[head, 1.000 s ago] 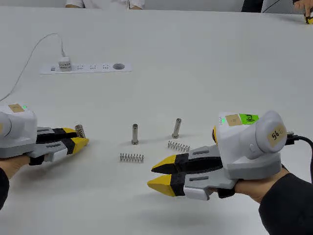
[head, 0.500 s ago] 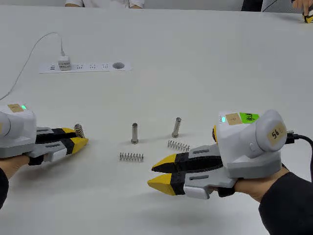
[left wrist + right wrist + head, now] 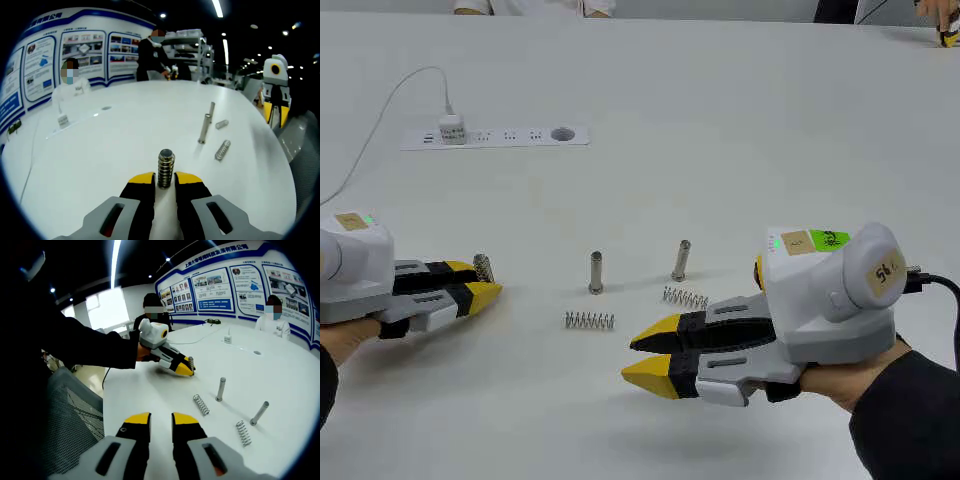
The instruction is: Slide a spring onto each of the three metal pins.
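Hardly anything had shifted since the earlier frames; both hand-held grippers lay where they were, and the sprung pin (image 3: 483, 267) had rocked only slightly. That pin, already wearing its spring, stood at the left of the table (image 3: 720, 150), its base between the yellow tips of the left hand-held gripper (image 3: 488, 278), whose jaws appeared closed on it in the left gripper view (image 3: 166, 167). Two pins were bare: the middle pin (image 3: 596, 272) upright, and the right pin (image 3: 681, 261) leaning a little. Two springs lay flat and loose: the near spring (image 3: 589, 321) just in front of the middle pin, and the right spring (image 3: 685, 298) just beside the right pin's foot. The right hand-held gripper (image 3: 630, 360) hovered near both springs, jaws apart and empty. A power strip (image 3: 495, 137) lay well beyond, at the far left.

One pin of three seemed finished. For the next spring, a light pinch close to one end would probably serve best, leaving the other end's bore free; the coil should then be turned upright, lined up with the pin's axis, and lowered without squeezing it out of round. The leaning pin may need steadying first.
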### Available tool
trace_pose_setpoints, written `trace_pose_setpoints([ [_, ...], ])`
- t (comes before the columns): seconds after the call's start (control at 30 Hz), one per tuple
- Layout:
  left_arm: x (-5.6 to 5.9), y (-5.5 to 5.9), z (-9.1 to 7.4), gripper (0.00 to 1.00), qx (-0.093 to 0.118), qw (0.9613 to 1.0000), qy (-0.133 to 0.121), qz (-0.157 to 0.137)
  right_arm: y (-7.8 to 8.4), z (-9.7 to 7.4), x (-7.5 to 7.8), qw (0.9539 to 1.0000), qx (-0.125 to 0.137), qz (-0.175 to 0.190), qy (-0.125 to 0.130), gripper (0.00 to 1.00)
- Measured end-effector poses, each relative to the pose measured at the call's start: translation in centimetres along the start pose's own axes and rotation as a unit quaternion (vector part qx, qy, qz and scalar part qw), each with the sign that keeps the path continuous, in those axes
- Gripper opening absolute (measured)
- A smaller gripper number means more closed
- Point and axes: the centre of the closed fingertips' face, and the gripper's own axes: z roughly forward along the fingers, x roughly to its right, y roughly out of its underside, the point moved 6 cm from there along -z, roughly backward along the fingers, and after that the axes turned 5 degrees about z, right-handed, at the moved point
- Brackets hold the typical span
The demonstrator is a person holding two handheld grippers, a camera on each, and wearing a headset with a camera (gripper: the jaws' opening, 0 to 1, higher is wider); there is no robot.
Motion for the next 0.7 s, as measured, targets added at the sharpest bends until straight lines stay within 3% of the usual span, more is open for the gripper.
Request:
trace_pose_setpoints([
  [0.7, 0.2, 0.1, -2.3, 0.30, 0.007, 0.9996, -0.022, -0.016, 0.0, 0.0, -0.1, 1.0000, 0.000, -0.005, -0.002, 0.17],
])
